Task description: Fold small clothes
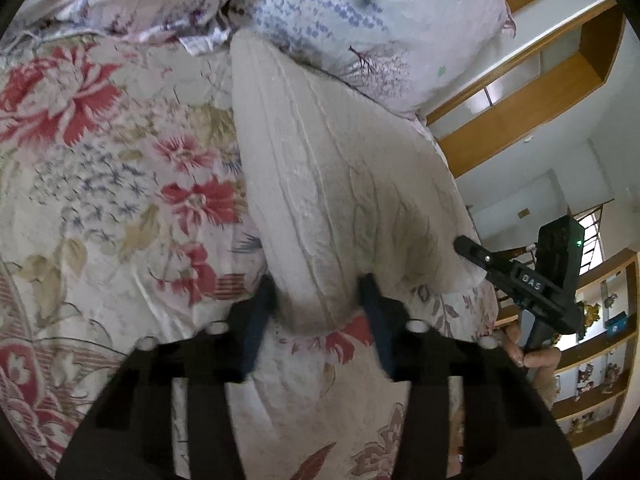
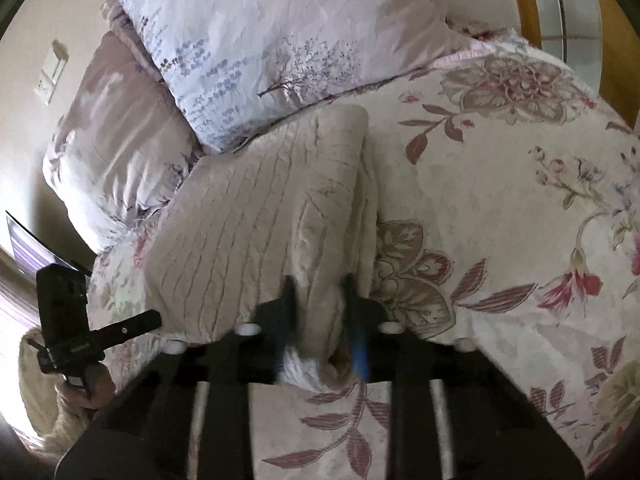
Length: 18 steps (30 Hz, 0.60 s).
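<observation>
A cream cable-knit garment (image 1: 320, 168) lies on a floral bedspread (image 1: 100, 184), its far end against the pillows. My left gripper (image 1: 318, 296) has its two fingers around the garment's near edge, the knit bunched between them. In the right wrist view the same garment (image 2: 248, 216) is folded over, and my right gripper (image 2: 318, 296) is shut on its near corner, with ribbed hem bunched between the fingers. The right gripper also shows in the left wrist view (image 1: 516, 276), and the left gripper shows in the right wrist view (image 2: 100, 332).
Pillows (image 1: 360, 12) with a lilac print lie at the head of the bed. A wooden shelf unit (image 1: 532, 92) and shelves with ornaments (image 1: 600, 360) stand beyond the bed's edge. A wall switch plate (image 2: 50, 76) is in the right wrist view.
</observation>
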Each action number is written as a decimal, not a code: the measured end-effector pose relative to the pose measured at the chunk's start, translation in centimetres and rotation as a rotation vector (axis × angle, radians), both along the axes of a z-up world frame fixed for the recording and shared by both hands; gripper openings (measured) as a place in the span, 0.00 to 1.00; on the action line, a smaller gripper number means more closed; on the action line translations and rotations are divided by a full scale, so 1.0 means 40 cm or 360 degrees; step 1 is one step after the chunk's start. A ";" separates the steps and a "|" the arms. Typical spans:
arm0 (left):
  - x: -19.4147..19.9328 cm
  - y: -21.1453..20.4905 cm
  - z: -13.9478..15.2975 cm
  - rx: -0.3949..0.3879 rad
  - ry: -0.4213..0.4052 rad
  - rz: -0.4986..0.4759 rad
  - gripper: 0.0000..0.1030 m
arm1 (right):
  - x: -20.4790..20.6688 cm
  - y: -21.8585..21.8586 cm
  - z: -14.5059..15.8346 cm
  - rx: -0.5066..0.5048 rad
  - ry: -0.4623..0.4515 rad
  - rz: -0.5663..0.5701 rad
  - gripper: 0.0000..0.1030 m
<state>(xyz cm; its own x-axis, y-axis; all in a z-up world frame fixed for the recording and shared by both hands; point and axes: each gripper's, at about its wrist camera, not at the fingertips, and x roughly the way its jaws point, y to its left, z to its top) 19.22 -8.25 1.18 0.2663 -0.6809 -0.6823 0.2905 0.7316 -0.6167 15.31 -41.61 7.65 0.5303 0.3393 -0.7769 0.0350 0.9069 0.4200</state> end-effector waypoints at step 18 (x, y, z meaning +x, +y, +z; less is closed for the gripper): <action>-0.027 0.024 -0.007 -0.0028 -0.0053 -0.0058 0.20 | -0.010 -0.079 -0.052 -0.0079 0.0057 -0.0260 0.05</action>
<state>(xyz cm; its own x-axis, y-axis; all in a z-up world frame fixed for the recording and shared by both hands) 18.14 -7.28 0.91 0.2635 -0.7022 -0.6615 0.3373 0.7095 -0.6188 14.91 -44.75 5.56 0.5468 0.2112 -0.8102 0.1981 0.9075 0.3704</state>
